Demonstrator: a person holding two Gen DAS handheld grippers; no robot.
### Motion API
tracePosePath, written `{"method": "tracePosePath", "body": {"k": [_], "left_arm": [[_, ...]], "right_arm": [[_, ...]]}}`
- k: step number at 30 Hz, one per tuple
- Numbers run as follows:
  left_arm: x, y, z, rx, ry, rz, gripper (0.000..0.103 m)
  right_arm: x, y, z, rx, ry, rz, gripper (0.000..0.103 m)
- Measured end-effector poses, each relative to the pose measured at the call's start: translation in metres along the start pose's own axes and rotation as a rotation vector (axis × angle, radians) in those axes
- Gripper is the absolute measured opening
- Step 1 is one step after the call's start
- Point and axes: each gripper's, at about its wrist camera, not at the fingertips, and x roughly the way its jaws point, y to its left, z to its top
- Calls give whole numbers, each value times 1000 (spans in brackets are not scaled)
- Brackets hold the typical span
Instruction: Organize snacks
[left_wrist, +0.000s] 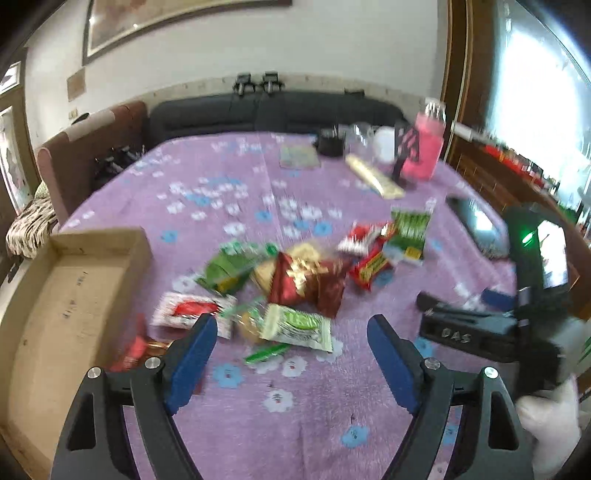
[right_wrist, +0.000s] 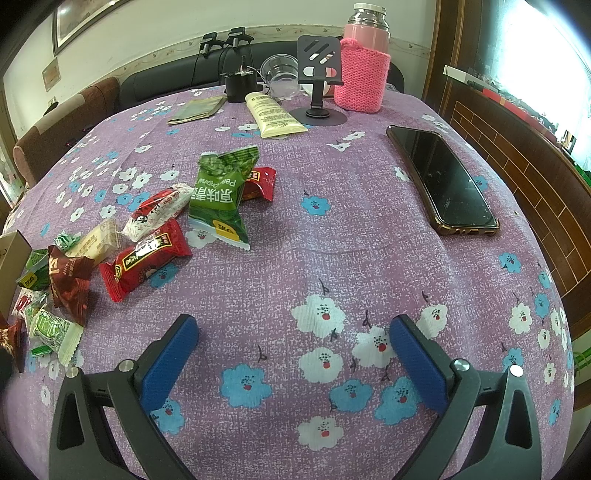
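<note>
Several snack packets lie scattered on the purple flowered tablecloth (right_wrist: 295, 258). In the left wrist view a dark red packet (left_wrist: 314, 284), a green packet (left_wrist: 232, 266) and a white-green packet (left_wrist: 299, 326) lie just ahead of my open, empty left gripper (left_wrist: 291, 332). A shallow cardboard box (left_wrist: 62, 295) stands at its left, with a red snack (left_wrist: 135, 350) beside its corner. My right gripper (right_wrist: 293, 332) is open and empty over bare cloth; a green pea packet (right_wrist: 221, 195) and a red packet (right_wrist: 147, 258) lie to its upper left. The right gripper also shows in the left wrist view (left_wrist: 480, 332).
A black phone (right_wrist: 443, 181) lies at the right. At the far edge stand a pink-sleeved flask (right_wrist: 364, 70), a phone stand (right_wrist: 319, 74), a cream tube (right_wrist: 273, 114), a clear cup (right_wrist: 282, 74) and a small black box (right_wrist: 240, 86). A sofa is behind the table.
</note>
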Motion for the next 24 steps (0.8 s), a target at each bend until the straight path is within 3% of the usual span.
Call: {"method": "tracePosePath", "body": {"k": [8,14,20,24], "left_arm": [[-34,33,-10,-70,4,-47,86],[-80,64,-9,-97,-106,-46,86],[-136,129,-2,-201,-254,26,86],[-145,155,-5,-248,-277,35,86]], "right_arm": [[0,0,0,0,0,0,103],[0,0,0,0,0,1,103],[0,0,4,-17,50,11,103],[2,1,8,-22,96,8,103]]}}
